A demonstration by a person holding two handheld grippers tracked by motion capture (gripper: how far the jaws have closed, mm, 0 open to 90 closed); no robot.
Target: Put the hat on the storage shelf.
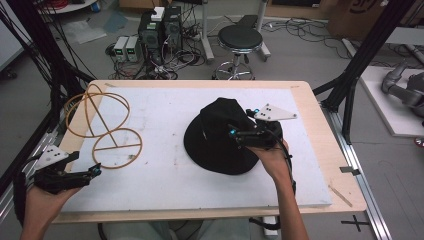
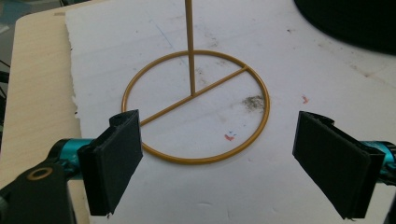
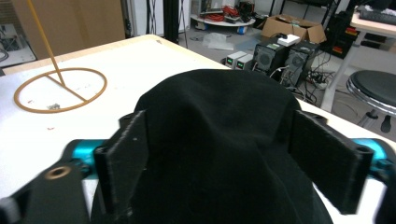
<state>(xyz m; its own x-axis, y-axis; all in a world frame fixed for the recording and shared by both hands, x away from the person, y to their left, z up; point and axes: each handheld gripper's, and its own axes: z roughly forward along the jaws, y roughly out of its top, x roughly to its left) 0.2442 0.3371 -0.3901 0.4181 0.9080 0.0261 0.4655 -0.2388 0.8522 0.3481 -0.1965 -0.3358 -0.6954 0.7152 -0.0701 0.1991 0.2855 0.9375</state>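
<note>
Broadly, the worktop (image 1: pixel 310 100) carries a white board (image 1: pixel 165 110), and a black hat (image 1: pixel 220 137) lies brim-down right of the board's middle, well apart from the yellow wire stand (image 1: pixel 102 125) at the board's left edge. Over the hat the right gripper (image 1: pixel 234 134) has its jaws wide to either side of the crown, and I cannot tell whether the pads press the cloth. At the near left corner the left gripper (image 2: pixel 217 163) hangs with jaws spread and nothing between them, pointing at the stand's round base ring (image 2: pixel 196 107).
</note>
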